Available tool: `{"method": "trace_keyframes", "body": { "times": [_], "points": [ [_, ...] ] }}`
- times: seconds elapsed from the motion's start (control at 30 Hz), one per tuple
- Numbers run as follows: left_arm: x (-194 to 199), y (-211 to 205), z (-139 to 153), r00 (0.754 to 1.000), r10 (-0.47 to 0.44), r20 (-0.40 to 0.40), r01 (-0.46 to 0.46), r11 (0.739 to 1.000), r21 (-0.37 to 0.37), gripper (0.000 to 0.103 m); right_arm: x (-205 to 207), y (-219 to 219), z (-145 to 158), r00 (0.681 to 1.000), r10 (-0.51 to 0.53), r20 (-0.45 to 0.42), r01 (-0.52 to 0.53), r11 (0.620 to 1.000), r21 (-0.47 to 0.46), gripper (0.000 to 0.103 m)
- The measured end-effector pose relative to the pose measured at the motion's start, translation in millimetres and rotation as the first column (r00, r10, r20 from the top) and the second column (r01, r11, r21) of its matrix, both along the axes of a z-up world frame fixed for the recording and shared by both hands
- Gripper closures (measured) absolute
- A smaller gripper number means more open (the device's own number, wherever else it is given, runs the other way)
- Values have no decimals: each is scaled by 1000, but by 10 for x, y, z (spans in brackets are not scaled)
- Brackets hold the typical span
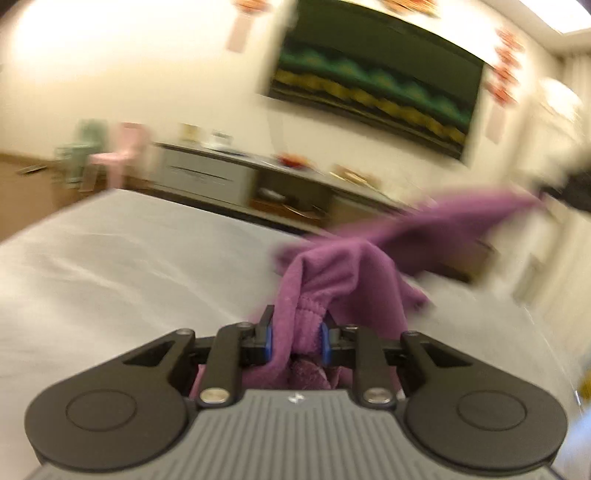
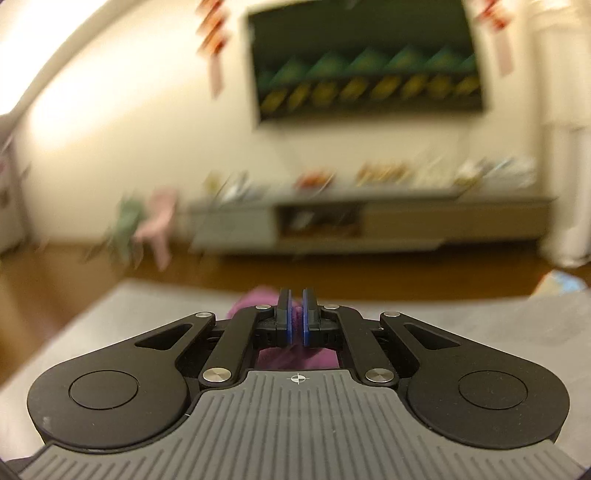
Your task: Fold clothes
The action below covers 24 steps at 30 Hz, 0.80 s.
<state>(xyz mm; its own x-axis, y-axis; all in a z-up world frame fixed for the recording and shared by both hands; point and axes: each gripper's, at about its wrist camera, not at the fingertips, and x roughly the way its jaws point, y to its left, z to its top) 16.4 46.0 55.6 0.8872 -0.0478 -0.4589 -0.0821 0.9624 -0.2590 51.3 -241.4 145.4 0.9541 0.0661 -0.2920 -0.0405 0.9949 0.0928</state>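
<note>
Nearest the left wrist lens, the left gripper [image 1: 295, 334] has its blue-padded fingers closed part way onto a bunched, ribbed edge of the purple garment [image 1: 332, 273], which fills the gap between them and spills down behind the linkage. From there the cloth rises in a fold and stretches off to the right, lifted clear of the white bed [image 1: 110, 258], toward a dark, smeared shape at the frame edge that cannot be identified.

In the right wrist view, the right gripper [image 2: 295, 319] is nearly closed, its blue pads pinching a thin strip of the purple garment [image 2: 255, 297]; more of the cloth shows under the linkage and just beyond the fingertips, over the grey-white bed [image 2: 498, 332].

Beyond the bed lies a wooden floor [image 2: 74, 277], then a long low cabinet [image 2: 369, 225] against the wall with blurred items on top. A pink chair [image 2: 159, 221] and a green chair [image 2: 127, 221] stand to its left. A dark wall panel [image 2: 365, 59] with green and yellow shapes hangs above, flanked by red hangings [image 2: 214, 33]. Motion blur makes any writing unreadable.
</note>
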Motion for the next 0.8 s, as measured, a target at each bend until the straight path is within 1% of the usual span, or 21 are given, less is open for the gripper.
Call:
{"method": "trace_keyframes", "body": {
  "times": [0.03, 0.1, 0.13, 0.17, 0.2, 0.23, 0.27, 0.3, 0.33, 0.37, 0.4, 0.43, 0.5, 0.53, 0.57, 0.6, 0.63, 0.7, 0.73, 0.77, 0.8],
  "points": [
    [-4, 133, 29, 998, 55, -8, -55, 998, -16, 80, -75, -137, 10, 998, -61, 7, 61, 998, -30, 103],
    [61, 370, -44, 986, 149, -76, -153, 987, -45, 78, -176, -398, -99, 986, -167, -29, 164, 983, -80, 103],
    [89, 441, -106, 980, 162, -120, -170, 984, -60, 77, -170, -513, -244, 976, -200, -85, 190, 976, -108, 103],
    [105, 488, -162, 973, 164, -159, -179, 981, -80, 73, -134, -611, -435, 962, -226, -154, 205, 969, -141, 103],
    [96, 523, -203, 971, 156, -183, -177, 979, -105, 69, -118, -709, -646, 942, -253, -221, 218, 961, -169, 103],
    [67, 524, -214, 972, 139, -189, -162, 980, -117, 61, -95, -797, -860, 916, -273, -294, 222, 955, -196, 99],
    [37, 497, -204, 974, 126, -187, -149, 983, -110, 49, -116, -859, -1002, 900, -290, -326, 233, 951, -202, 99],
    [-2, 473, -188, 976, 121, -181, -139, 986, -93, 43, -165, -909, -1104, 892, -305, -333, 251, 948, -196, 88],
    [-40, 449, -172, 978, 115, -175, -129, 989, -75, 33, -220, -922, -1143, 894, -305, -329, 258, 949, -179, 83],
    [-63, 447, -165, 979, 115, -168, -127, 990, -59, 27, -278, -873, -1133, 907, -271, -323, 234, 961, -151, 67],
    [-66, 475, -169, 979, 125, -161, -134, 990, -47, 24, -334, -801, -1117, 921, -223, -319, 194, 974, -120, 54],
    [-45, 505, -178, 978, 134, -158, -143, 989, -43, 18, -357, -705, -1106, 934, -166, -316, 140, 985, -106, 49],
    [-26, 506, -239, 975, 137, -177, -152, 985, -77, 16, -359, -367, -1180, 942, -18, -336, -20, 994, -111, 34],
    [12, 538, -285, 973, 127, -195, -150, 983, -107, 13, -344, -196, -1237, 934, 64, -352, -111, 987, -117, 30],
    [74, 558, -335, 970, 107, -218, -139, 981, -138, 7, -321, -31, -1300, 917, 147, -372, -206, 971, -124, 23],
    [170, 565, -391, 966, 75, -249, -119, 978, -170, 4, -294, 118, -1373, 900, 195, -389, -273, 949, -158, 19],
    [265, 561, -432, 960, 49, -274, -105, 976, -192, 4, -264, 257, -1451, 887, 222, -406, -325, 923, -206, 19],
    [453, 526, -478, 949, 18, -314, -87, 974, -207, 6, -124, 383, -1604, 868, 213, -448, -360, 891, -276, 17],
    [544, 501, -492, 946, -1, -325, -70, 976, -205, 23, -45, 430, -1681, 860, 200, -469, -371, 876, -307, 19],
    [636, 462, -491, 945, -33, -325, -33, 980, -197, 62, 45, 412, -1739, 841, 210, -499, -389, 875, -288, 29],
    [729, 422, -474, 944, -70, -323, 6, 981, -194, 74, 142, 360, -1788, 813, 233, -534, -410, 880, -239, 59]
  ]
}}
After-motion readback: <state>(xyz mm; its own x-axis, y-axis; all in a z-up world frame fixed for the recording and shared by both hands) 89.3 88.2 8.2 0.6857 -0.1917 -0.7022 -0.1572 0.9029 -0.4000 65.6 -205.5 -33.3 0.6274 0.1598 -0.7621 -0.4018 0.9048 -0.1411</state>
